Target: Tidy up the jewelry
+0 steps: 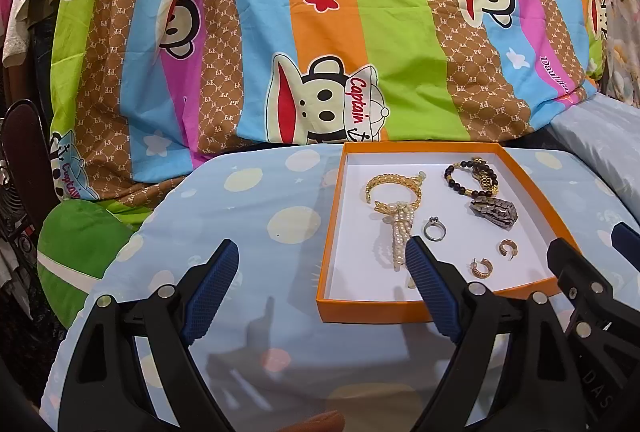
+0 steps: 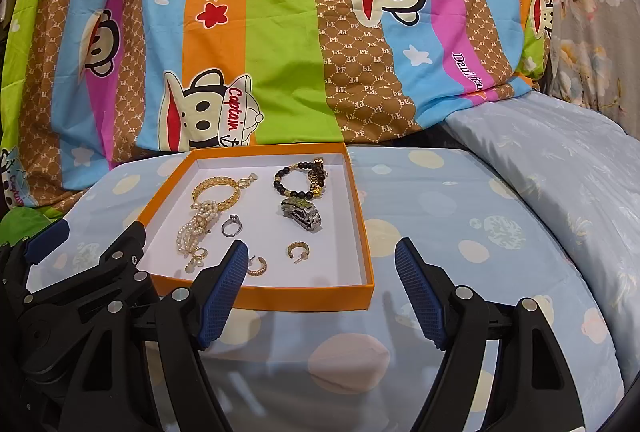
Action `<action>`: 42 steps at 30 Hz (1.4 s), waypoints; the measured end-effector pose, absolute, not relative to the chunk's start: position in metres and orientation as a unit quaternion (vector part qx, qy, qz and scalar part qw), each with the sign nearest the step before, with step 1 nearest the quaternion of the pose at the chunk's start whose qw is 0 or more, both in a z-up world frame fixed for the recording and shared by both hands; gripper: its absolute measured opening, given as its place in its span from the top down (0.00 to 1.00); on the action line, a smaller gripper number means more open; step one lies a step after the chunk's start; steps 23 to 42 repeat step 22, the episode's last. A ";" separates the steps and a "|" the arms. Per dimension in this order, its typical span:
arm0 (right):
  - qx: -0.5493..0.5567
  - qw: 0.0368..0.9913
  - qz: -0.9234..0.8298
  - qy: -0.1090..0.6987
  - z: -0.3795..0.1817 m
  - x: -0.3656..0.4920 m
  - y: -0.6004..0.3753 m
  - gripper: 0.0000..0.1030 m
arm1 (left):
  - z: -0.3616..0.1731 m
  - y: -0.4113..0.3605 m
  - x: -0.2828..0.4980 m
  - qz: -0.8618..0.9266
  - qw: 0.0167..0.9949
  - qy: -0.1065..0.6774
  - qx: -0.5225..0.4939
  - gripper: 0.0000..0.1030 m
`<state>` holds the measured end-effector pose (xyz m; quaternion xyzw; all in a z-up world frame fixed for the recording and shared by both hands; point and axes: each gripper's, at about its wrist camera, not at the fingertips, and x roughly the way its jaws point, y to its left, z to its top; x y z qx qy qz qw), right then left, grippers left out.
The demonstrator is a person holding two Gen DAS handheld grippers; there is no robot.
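An orange box (image 1: 330,216) with a white floor sits on the blue dotted cover; it also shows in the right wrist view (image 2: 362,216). In it lie a gold chain bracelet (image 1: 394,186), a pearl strand (image 1: 400,236), a silver ring (image 1: 435,229), a dark bead bracelet (image 1: 472,178), a silver watch (image 1: 494,212) and two gold hoop earrings (image 1: 509,247) (image 1: 482,267). My left gripper (image 1: 322,256) is open and empty, its right finger over the box's near left part. My right gripper (image 2: 322,256) is open and empty at the box's near right corner.
A striped cartoon-monkey quilt (image 1: 320,32) rises behind the box. A pale blue pillow (image 2: 560,168) lies at the right. A green cushion (image 1: 80,240) sits at the left. The blue dotted cover (image 2: 440,200) stretches around the box.
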<state>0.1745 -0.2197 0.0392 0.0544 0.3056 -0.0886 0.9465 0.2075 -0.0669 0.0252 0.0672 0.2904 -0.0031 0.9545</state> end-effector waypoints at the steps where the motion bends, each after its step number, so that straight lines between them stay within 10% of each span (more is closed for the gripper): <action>1: 0.054 0.946 -0.089 0.306 0.039 0.174 -0.220 0.28 | 0.025 -0.067 0.208 -0.003 0.954 0.291 0.067 0.20; 42: 0.054 0.947 -0.089 0.305 0.039 0.174 -0.220 0.28 | 0.024 -0.067 0.208 -0.005 0.954 0.292 0.066 0.20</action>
